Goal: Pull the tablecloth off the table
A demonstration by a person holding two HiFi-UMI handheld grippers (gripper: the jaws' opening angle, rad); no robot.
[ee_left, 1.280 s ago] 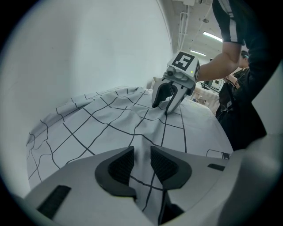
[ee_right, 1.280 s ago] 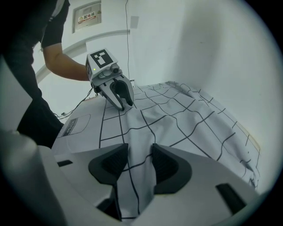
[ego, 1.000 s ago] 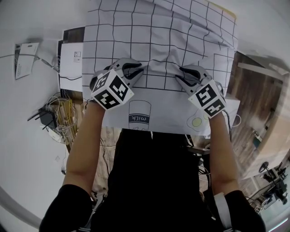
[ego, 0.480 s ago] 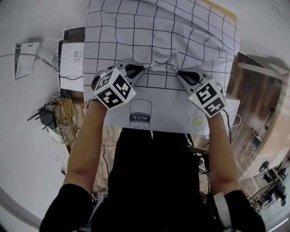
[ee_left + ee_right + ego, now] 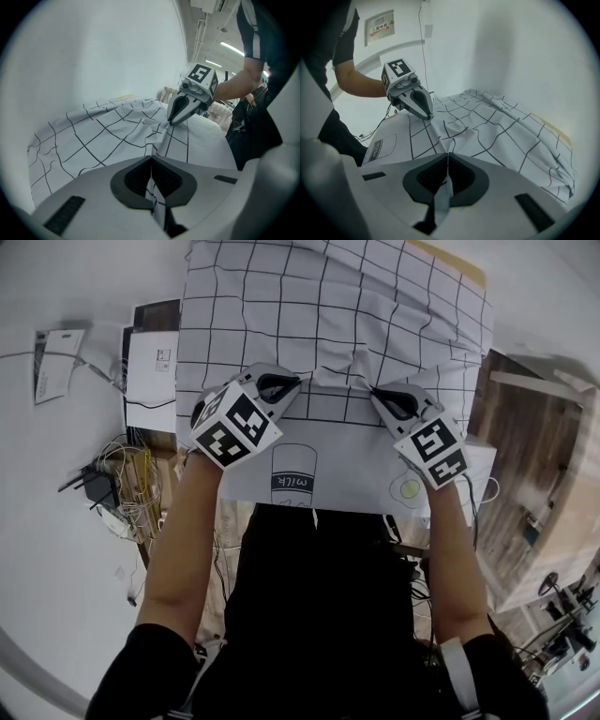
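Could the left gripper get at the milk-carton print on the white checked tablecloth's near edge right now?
Probably not yet: the left gripper is shut on a fold of the white checked tablecloth and would have to let go. The milk-carton print itself lies uncovered close by.

A: Far side?
B: Plain white wall (image 5: 103,51). Framed notice (image 5: 378,28) high up, thin cable (image 5: 423,47) down beside it.
A: Left?
B: Pale floor (image 5: 56,549), tangle of cables (image 5: 122,479), white sheet (image 5: 52,357).
A: Right?
B: Brown wood planks (image 5: 525,474).
A: Light?
B: Strip lights (image 5: 233,48) overhead, far right. Bright, even.
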